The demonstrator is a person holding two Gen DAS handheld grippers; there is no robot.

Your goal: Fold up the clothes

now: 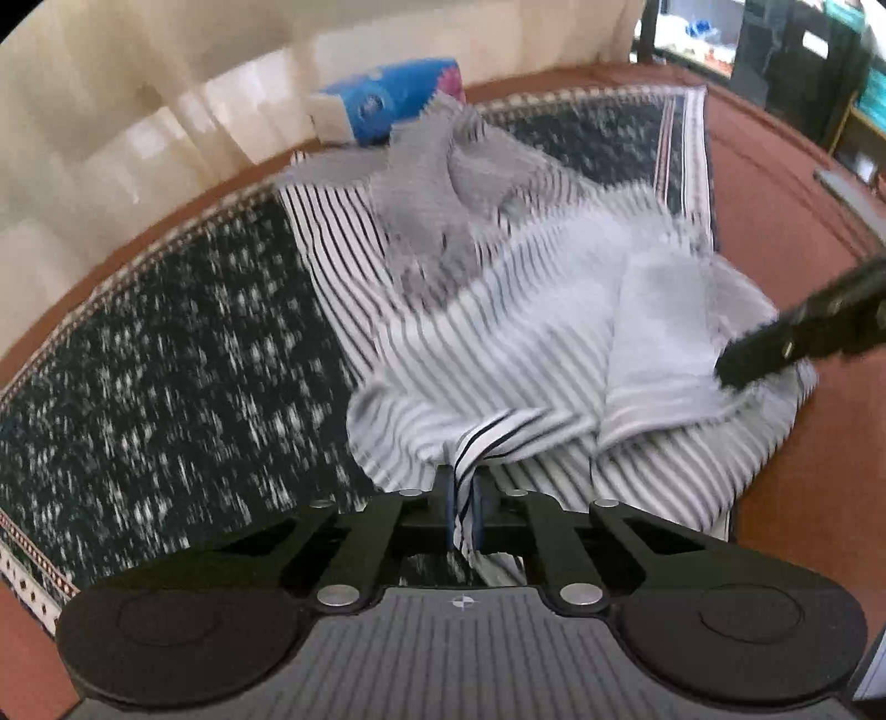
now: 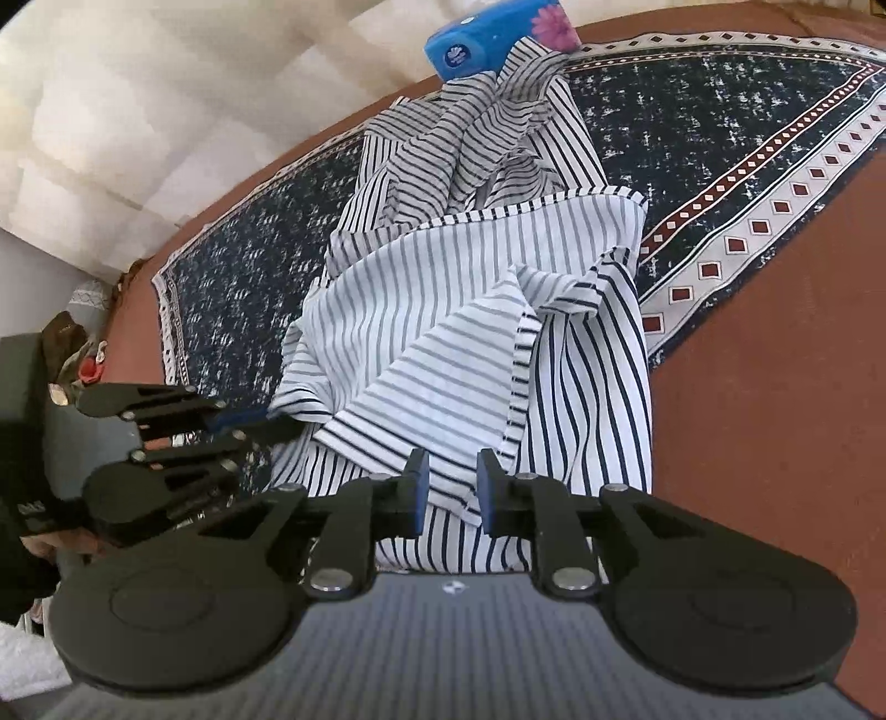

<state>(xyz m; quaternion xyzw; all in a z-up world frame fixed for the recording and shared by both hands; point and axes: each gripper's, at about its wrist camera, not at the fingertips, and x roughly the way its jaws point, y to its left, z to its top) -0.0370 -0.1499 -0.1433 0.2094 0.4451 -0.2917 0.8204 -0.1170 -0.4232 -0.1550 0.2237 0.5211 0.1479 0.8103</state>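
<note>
Left gripper (image 2: 260, 423), seen lower left in the right wrist view, is clenched on a bunched edge of the striped shirt (image 2: 470, 332). In its own view the pinch sits bottom centre (image 1: 464, 498), with fabric pulled through the closed pads. That frame is smeared, so I judge the left side is in motion.

The shirt lies rumpled down the middle of the dark patterned rug (image 2: 232, 288), on a brown surface (image 2: 775, 415). One panel is flipped over the body and the far end is crumpled at top centre, against the blue tissue pack (image 2: 476, 39). It is not a flat fold as it lies.

Right gripper (image 2: 449, 487), bottom centre of its own view, is released: pads apart, a hem corner lying between them and nothing pinched. In the left view it enters at mid right (image 1: 797, 343), above the near corner.

My read for doing this step well:
- Close the right on the hem between its pads, one layer only.
- Keep both pinches level and draw the edge taut before carrying it.
- Lay the panel down along the stripes, which act as an alignment guide.
- Flatten the crumpled far end, or the fold traps the wrinkles.
- Risk: the thin fabric slips from the bunched left pinch.
</note>
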